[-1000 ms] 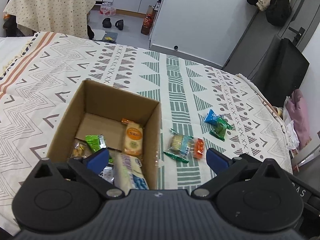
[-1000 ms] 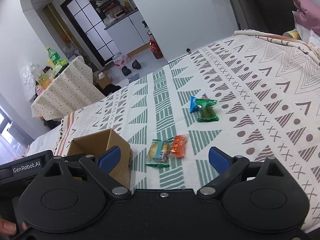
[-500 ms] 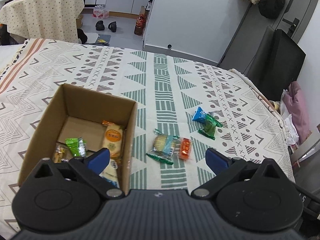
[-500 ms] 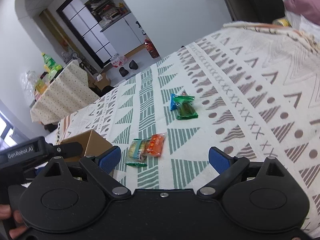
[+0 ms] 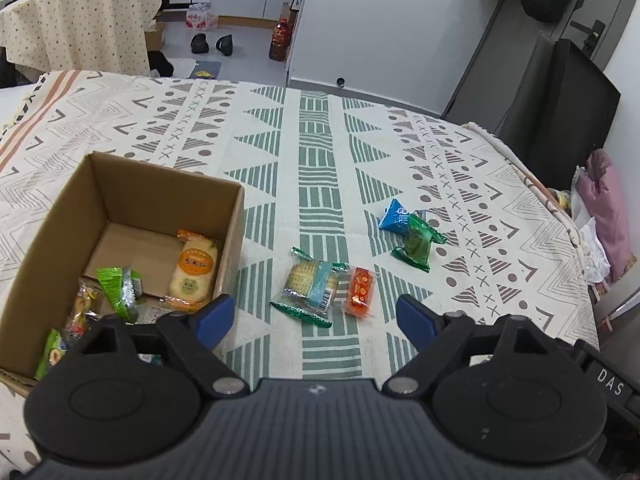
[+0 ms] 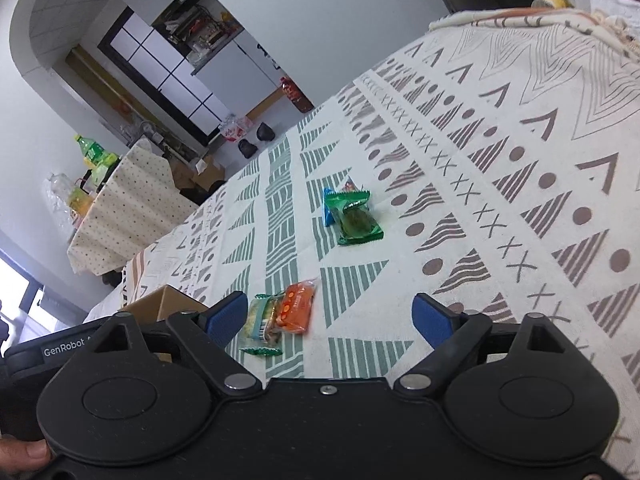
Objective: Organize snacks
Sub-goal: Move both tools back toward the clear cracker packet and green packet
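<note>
both grippers' fingers (image 5: 212, 316) just narrowed, empty, with the cracker packet (image 5: 312, 284) lying ahead between them.

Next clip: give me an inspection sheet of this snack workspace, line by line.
Surface: patterned cloth, flat.
Job's things: cardboard box open, several snacks inside; cracker pack touching orange pack; green pack overlapping blue pack, on the cloth.
Clutter: nothing seen on the cloth.
Grippers: left claw and right claw open, empty, jaws just closing a little, both aimed near the cracker pack.
Cables: nothing seen.
Surroundings: second table, shoes, bottle on floor.
</note>
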### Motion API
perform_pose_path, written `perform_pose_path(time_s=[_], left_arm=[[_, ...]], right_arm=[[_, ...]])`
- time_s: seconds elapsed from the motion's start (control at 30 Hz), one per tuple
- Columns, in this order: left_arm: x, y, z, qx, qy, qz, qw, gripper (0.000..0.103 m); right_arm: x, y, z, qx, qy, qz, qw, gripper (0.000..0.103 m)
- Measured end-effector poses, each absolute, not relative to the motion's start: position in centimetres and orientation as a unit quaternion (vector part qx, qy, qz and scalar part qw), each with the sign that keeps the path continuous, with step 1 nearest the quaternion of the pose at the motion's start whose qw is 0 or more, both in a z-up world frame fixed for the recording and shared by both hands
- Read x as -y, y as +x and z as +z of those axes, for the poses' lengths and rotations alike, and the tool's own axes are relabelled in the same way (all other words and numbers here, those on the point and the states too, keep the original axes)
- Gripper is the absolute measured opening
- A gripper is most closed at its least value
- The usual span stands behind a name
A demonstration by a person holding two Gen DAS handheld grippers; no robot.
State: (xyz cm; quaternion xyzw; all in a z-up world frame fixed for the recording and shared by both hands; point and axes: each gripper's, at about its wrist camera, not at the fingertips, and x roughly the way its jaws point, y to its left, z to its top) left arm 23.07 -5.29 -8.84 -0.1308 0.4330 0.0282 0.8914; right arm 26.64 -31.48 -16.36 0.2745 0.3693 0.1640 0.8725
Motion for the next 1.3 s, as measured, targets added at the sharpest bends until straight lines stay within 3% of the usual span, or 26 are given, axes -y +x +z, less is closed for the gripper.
perform_pose_path(time_s=[0.33,0.87,1.3], left_arm=[[6.0,25.4,-11.0,-0.455,-0.130,0.033,0.880,0.066],[7.6,29.9,-15.2,-0.484,-0.099,0.052,0.868,0.057],[7.7,32.4,-18.5,-0.504,-0.079,0.068,0.857,0.057]], right_arm=[[31.5,29.3,-17.4,-0.368,0.266,0.165,0.876,0.081],[30.9,33.0,-19.1,-0.378,0.263,0.176,0.870,0.079],[29.6,36.0,-20.2,-0.377,0.238,0.177,0.877,0.079]])
